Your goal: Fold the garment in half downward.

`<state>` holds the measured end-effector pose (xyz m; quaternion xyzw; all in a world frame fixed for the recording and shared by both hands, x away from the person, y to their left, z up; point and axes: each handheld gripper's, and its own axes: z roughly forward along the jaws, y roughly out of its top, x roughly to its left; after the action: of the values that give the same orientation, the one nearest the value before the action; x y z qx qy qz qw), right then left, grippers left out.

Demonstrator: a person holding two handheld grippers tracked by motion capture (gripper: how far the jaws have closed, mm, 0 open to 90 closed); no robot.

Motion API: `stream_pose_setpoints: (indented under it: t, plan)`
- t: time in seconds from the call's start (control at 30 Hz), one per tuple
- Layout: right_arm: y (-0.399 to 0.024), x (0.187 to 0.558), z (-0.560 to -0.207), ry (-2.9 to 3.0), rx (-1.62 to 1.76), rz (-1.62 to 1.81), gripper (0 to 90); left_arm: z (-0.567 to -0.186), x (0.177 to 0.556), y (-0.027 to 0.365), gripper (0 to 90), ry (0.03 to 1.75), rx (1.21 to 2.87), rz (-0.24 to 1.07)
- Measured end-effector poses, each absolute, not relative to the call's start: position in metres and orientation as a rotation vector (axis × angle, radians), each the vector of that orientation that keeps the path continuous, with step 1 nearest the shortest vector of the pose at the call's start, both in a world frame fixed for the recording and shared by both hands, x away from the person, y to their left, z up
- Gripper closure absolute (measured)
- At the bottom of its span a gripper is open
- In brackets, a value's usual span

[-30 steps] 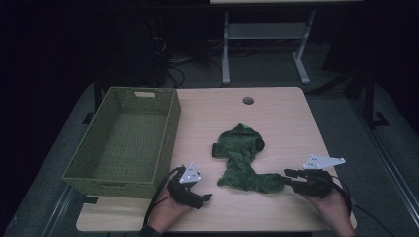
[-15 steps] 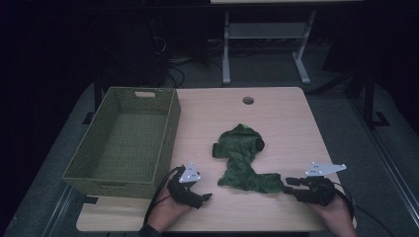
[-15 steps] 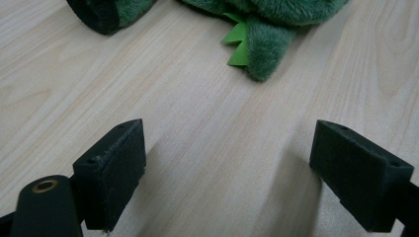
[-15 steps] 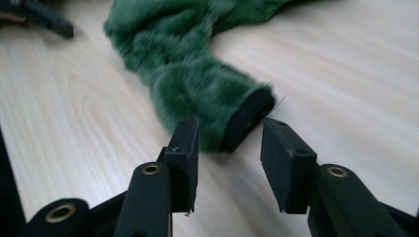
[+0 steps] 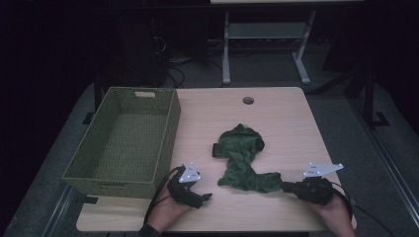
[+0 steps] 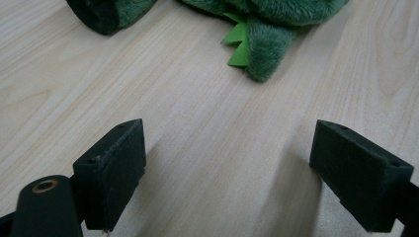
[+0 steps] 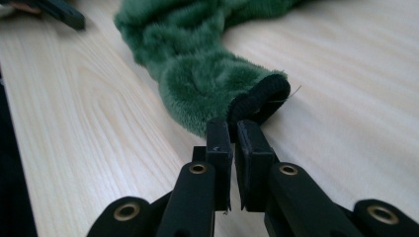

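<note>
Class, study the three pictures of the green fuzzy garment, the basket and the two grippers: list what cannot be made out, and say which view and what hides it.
- Green garment: lies crumpled in the high view; its kind is unclear.
- Its black cuff: the right gripper has just been closing on it; the pinched edge hides behind the jaws.
- Left gripper, open: the garment is cut off by the top edge.
- Basket: the near wall hides part of its floor.

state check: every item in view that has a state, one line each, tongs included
green plush garment: crumpled flat on the table, black cuff end pinched.
right tongs: just closed, shut on the garment's black cuff.
left tongs: open wide, nothing between the jaws, resting low over bare table short of the garment.
woven basket: upright, empty.
table: cable hole uncovered.
</note>
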<state>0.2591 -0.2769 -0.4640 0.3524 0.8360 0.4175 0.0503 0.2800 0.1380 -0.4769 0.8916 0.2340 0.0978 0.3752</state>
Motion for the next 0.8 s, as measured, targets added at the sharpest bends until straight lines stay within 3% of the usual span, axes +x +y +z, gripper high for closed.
stream_pose_setpoints:
  t: [0.8]
  plan:
    - [-0.218,0.281,-0.417,2.511,0.728,1.415,85.3,-0.477,0.280,0.138,13.3,0.602,2.278,0.250]
